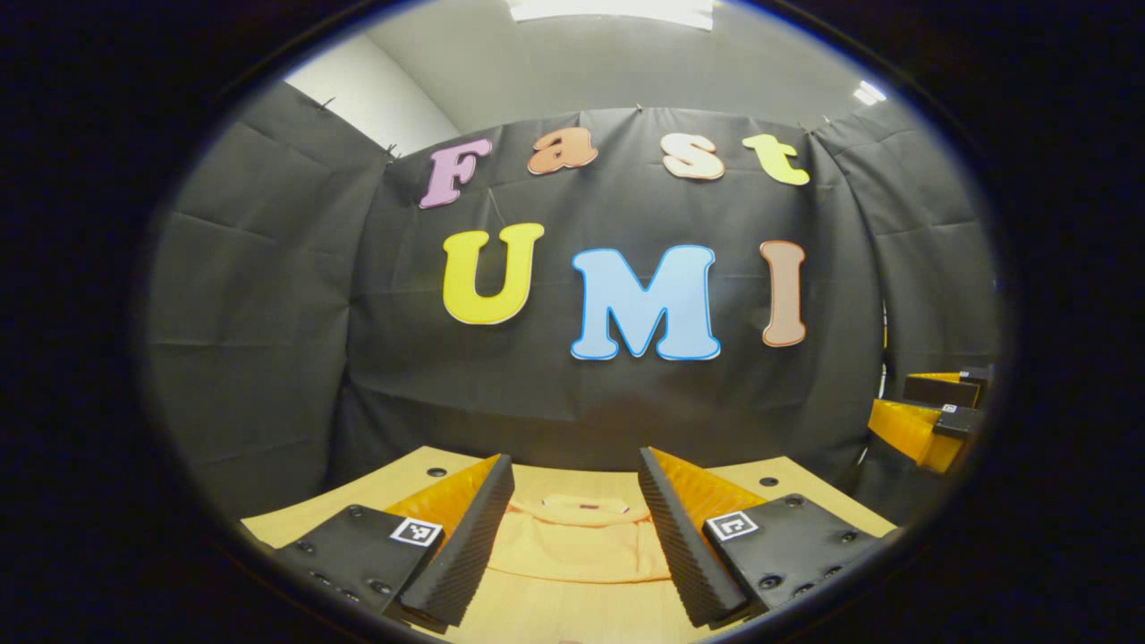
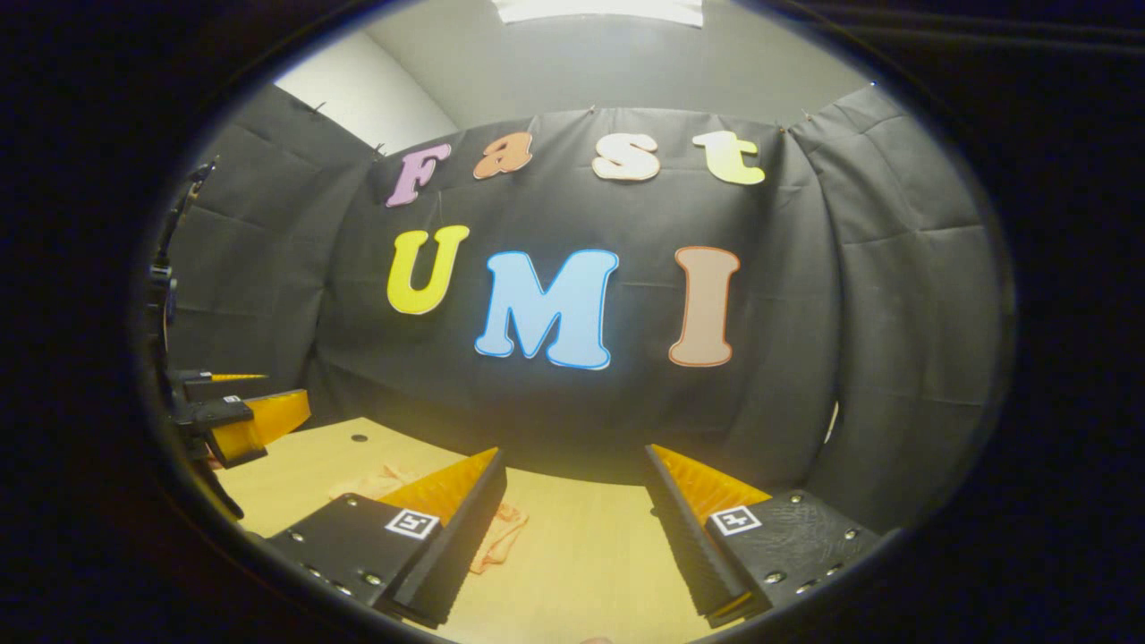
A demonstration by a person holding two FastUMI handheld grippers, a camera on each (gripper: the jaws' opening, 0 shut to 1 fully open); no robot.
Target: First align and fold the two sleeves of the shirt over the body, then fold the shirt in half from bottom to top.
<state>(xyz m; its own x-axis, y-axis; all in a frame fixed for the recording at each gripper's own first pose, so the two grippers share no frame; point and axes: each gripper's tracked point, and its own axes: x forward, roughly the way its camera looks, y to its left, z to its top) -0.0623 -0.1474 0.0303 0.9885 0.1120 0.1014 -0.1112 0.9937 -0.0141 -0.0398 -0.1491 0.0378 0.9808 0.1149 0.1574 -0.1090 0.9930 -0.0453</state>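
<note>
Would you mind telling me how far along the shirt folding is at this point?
Nothing looks done yet. The shirt lies on the table, collar toward the wall; a part, perhaps a sleeve, shows spread out to the side. In hand: nothing; the left gripper and right gripper hang open above the table. Left: both sleeve folds, then the bottom-to-top fold.

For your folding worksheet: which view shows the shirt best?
The left gripper view: the shirt lies flat between that gripper's fingers, collar visible. The right gripper view catches just a sleeve edge beside one finger.
</note>
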